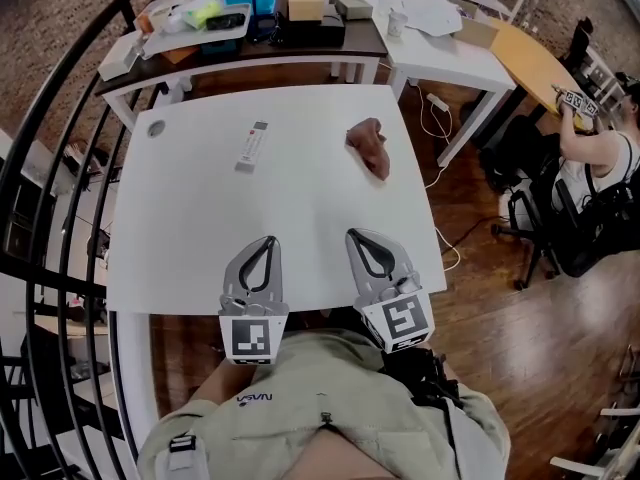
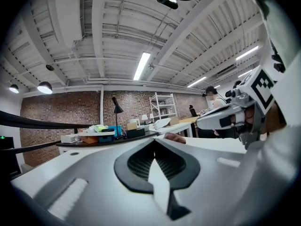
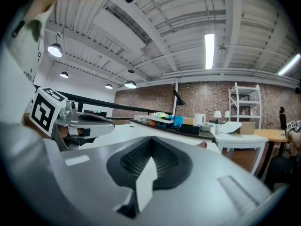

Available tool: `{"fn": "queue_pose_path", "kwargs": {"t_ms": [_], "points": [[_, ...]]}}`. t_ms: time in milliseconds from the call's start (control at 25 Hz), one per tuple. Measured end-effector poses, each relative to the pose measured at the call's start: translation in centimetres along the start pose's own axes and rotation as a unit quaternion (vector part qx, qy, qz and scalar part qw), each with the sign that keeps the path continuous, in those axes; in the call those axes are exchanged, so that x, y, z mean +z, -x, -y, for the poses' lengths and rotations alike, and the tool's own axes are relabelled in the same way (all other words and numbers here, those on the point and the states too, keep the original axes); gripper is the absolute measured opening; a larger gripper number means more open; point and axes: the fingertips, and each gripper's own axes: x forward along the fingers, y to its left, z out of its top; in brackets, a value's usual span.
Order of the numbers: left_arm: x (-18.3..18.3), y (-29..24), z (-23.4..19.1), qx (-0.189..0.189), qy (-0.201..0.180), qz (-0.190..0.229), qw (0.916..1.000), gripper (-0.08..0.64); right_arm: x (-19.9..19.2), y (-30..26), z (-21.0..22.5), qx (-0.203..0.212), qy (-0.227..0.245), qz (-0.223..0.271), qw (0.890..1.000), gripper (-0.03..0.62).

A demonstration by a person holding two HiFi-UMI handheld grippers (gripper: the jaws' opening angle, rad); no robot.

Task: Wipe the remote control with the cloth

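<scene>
- Remote control [image 1: 252, 146] is lying on the white table [image 1: 300, 228], on the far side, toward the left.
- Cloth [image 1: 370, 146] is sitting crumpled to its right, well apart.
- Left gripper [image 1: 268, 240] is pointing level over the near edge, jaws squeezed together, holding nothing.
- Right gripper [image 1: 353, 234] is pointing the same way beside it, also closed and empty.

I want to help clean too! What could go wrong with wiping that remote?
The remote lies loose on the smooth table, so wiping might just slide it away unless one gripper steadies it. The cloth is bunched up; the right gripper, shut and empty, might pinch only a corner and drop it. The left gripper is shut too, and the flat remote may be hard to hold.
</scene>
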Motion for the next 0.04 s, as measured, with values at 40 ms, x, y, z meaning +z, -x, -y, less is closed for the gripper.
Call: {"fn": "queue_pose_path", "kwargs": {"t_ms": [40], "points": [[-0.04,-0.06,-0.03,-0.001,-0.003,-0.002,1.0000,0.002,0.10,-0.06,0.09,-0.001,0.000,0.001,1.000,0.002]]}}
